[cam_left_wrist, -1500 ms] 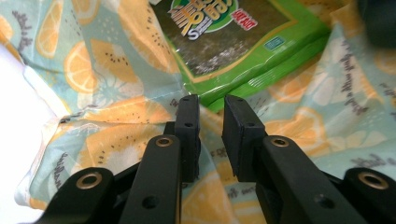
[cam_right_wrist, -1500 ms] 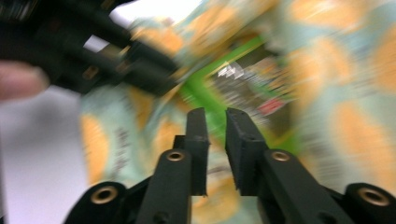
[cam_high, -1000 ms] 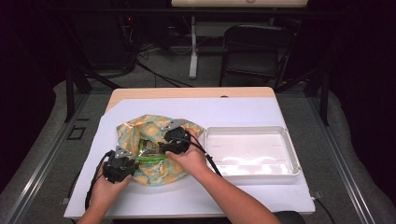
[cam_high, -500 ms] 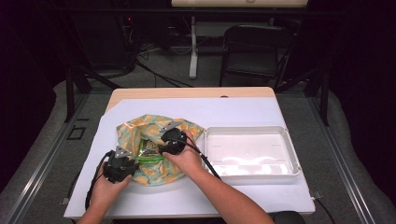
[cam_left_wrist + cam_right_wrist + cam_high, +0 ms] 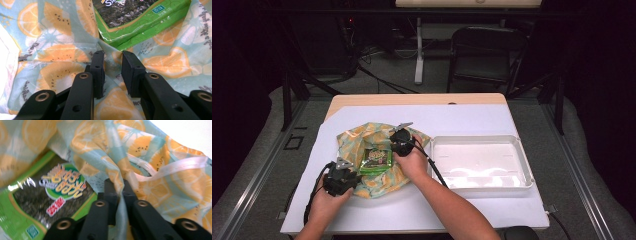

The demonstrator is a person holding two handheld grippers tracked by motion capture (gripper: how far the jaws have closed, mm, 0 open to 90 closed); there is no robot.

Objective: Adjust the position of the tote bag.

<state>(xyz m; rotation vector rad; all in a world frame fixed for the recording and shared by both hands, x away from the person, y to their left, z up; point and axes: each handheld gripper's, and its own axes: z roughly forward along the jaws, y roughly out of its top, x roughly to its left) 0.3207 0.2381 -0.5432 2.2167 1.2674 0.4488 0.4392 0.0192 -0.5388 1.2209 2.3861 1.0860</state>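
Note:
A cloth bag point(image 5: 357, 142) printed with orange slices lies crumpled on the left of the table. A green seaweed snack pack point(image 5: 376, 160) lies in its open mouth. My left gripper point(image 5: 352, 173) sits at the bag's near edge. In the left gripper view its jaws point(image 5: 113, 72) pinch a raised fold of the bag point(image 5: 62, 50) just below the pack point(image 5: 140, 22). My right gripper point(image 5: 396, 149) is at the bag's right side. Its jaws point(image 5: 120, 192) have just been closing and now clamp a fold of bag cloth point(image 5: 155, 190) beside the pack point(image 5: 50, 202). A white drawstring point(image 5: 175, 165) runs nearby.
A shallow white tray point(image 5: 522, 155) stands right of the bag. A white sheet point(image 5: 462, 120) covers most of the wooden table. A black folding chair point(image 5: 487, 50) and cables stand on the floor beyond the far edge.
My right gripper has dropped and shifted left onto the bag's right side. The green pack now lies more exposed. The left gripper has stayed put.

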